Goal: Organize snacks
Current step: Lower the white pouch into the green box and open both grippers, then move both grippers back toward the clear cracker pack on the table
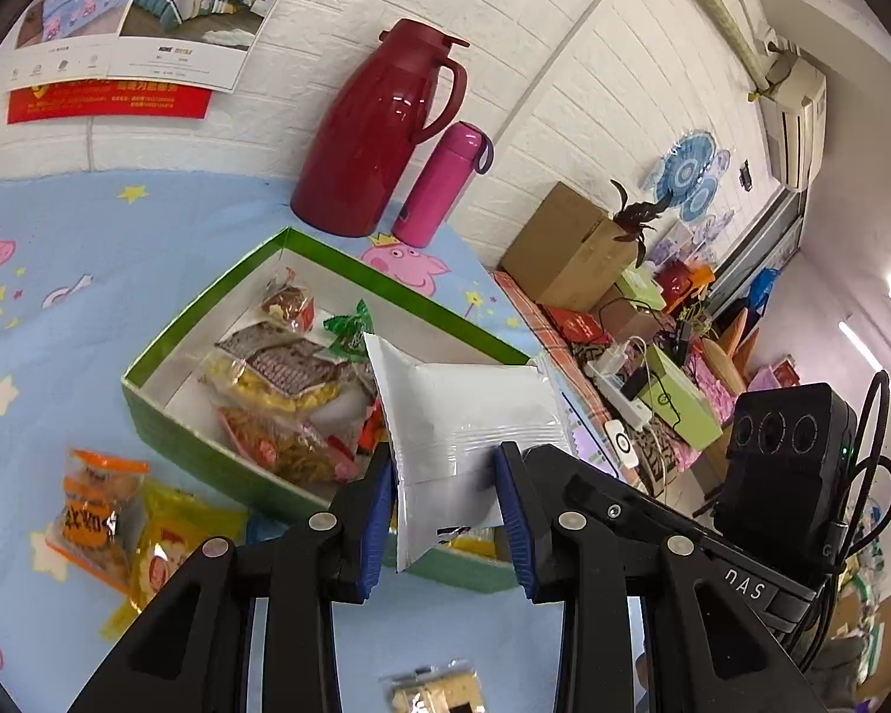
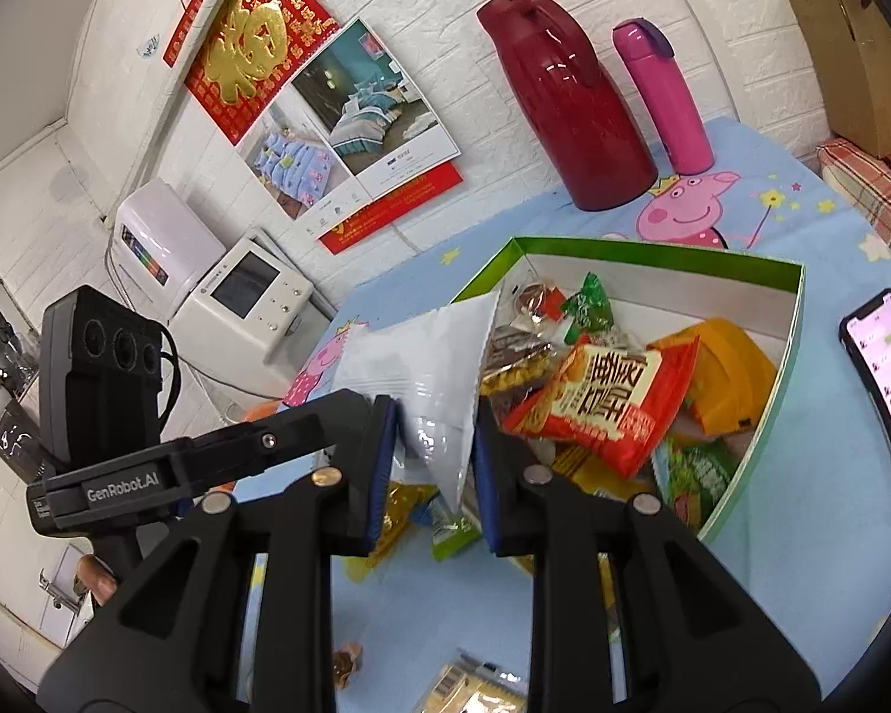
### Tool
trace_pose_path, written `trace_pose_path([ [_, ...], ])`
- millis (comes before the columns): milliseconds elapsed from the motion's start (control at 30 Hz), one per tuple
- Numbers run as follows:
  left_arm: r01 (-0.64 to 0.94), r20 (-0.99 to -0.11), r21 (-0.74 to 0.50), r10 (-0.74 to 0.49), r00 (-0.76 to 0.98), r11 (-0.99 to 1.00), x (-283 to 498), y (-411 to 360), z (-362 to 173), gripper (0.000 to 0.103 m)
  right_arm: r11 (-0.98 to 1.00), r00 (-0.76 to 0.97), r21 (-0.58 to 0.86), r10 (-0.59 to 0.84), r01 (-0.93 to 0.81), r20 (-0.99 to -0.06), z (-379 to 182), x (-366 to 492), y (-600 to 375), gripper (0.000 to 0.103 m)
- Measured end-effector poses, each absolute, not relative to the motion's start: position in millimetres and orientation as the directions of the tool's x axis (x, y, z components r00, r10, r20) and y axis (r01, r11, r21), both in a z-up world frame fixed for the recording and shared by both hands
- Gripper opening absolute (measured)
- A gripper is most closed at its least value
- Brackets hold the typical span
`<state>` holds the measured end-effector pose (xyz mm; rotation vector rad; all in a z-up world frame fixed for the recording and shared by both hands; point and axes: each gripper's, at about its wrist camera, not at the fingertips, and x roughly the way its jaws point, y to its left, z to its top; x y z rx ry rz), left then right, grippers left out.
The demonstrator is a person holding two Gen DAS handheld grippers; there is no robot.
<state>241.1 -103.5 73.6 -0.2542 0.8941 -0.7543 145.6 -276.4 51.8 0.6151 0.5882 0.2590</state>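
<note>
The box (image 2: 760,416) stands on the surface (image 1: 59,273), with snacks (image 2: 612,404) piled in it. Behind the box, near the wall, stands the jug (image 1: 374,131), and the bottle (image 1: 439,184) is just beside it on the right. A phone (image 2: 885,392) lies right of the box. More packets (image 1: 119,529) lie on the surface left of the box.
</note>
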Motion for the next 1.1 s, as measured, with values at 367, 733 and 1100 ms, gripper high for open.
trace_pose_path([
  [367,0.451,-0.649,-0.506,-0.669,0.363,0.735,312,-130,44,0.034,0.785,0.785,0.619,0.385,-0.002,-0.486,18,206,-311,0.027],
  [733,0.387,-0.654,-0.446,-0.589,0.475,0.807,324,-116,35,0.086,0.838,0.824,0.541,0.257,0.070,-0.504,20,207,-331,0.069],
  [1100,0.381,-0.687,-0.409,-0.554,0.469,0.829,270,-89,52,0.088,0.865,0.834,0.499,0.245,0.041,-0.494,54,156,-298,0.075],
])
